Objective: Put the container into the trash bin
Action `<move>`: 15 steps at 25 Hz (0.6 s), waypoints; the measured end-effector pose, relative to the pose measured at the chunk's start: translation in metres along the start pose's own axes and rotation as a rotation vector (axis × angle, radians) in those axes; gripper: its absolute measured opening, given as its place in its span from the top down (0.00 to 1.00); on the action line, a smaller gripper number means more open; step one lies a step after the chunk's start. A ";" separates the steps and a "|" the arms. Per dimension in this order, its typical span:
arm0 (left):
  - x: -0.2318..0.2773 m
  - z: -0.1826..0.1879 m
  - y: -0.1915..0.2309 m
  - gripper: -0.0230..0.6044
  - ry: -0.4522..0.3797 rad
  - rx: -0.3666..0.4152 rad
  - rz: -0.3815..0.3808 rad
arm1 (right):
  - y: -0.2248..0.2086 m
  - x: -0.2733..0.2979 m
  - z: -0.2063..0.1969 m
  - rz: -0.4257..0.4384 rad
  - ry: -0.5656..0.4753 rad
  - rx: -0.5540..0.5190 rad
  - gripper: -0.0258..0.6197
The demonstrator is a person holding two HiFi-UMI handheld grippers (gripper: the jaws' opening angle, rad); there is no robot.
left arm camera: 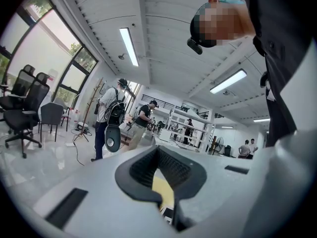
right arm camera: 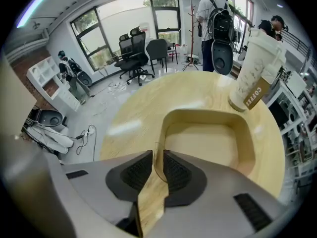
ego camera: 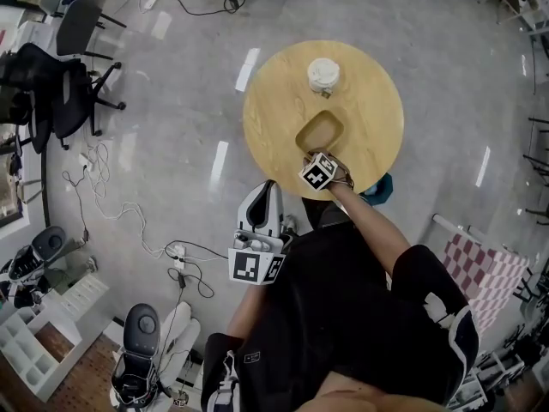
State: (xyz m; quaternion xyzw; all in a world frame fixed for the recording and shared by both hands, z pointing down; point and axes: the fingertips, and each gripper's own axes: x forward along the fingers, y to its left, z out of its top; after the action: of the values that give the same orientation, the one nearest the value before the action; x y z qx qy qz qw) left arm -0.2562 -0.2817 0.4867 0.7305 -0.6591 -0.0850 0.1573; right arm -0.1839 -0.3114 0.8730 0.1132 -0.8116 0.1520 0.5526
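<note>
A shallow tan container (ego camera: 320,133) lies on the round wooden table (ego camera: 369,127), near its front edge. My right gripper (ego camera: 313,155) points steeply down at the container's near side. In the right gripper view the container (right arm camera: 203,148) fills the middle, and its near left wall stands between the pads of the right gripper (right arm camera: 158,158), which is shut on it. My left gripper (ego camera: 267,186) hangs off the table to the left, level and away from the container. The left gripper (left arm camera: 158,148) is shut with nothing between its fingertips. I see no trash bin that I can identify.
A lidded paper coffee cup (ego camera: 323,75) (right arm camera: 255,78) stands upright on the table beyond the container. A teal object (ego camera: 379,189) shows under the table's near right edge. Office chairs (ego camera: 60,93) and cables (ego camera: 129,213) are on the floor at left. People stand in the background (left arm camera: 110,118).
</note>
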 end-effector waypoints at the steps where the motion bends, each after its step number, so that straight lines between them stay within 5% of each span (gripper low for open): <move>1: -0.001 0.000 0.000 0.94 0.000 -0.001 0.001 | -0.001 0.000 0.000 0.001 0.000 0.000 0.84; 15: -0.043 0.007 0.001 0.94 -0.029 0.002 -0.022 | 0.014 -0.029 -0.002 -0.015 -0.044 0.026 0.90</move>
State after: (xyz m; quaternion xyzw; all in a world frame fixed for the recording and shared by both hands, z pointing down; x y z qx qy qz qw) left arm -0.2641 -0.2402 0.4772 0.7364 -0.6534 -0.0967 0.1462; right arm -0.1768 -0.2967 0.8451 0.1297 -0.8208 0.1559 0.5341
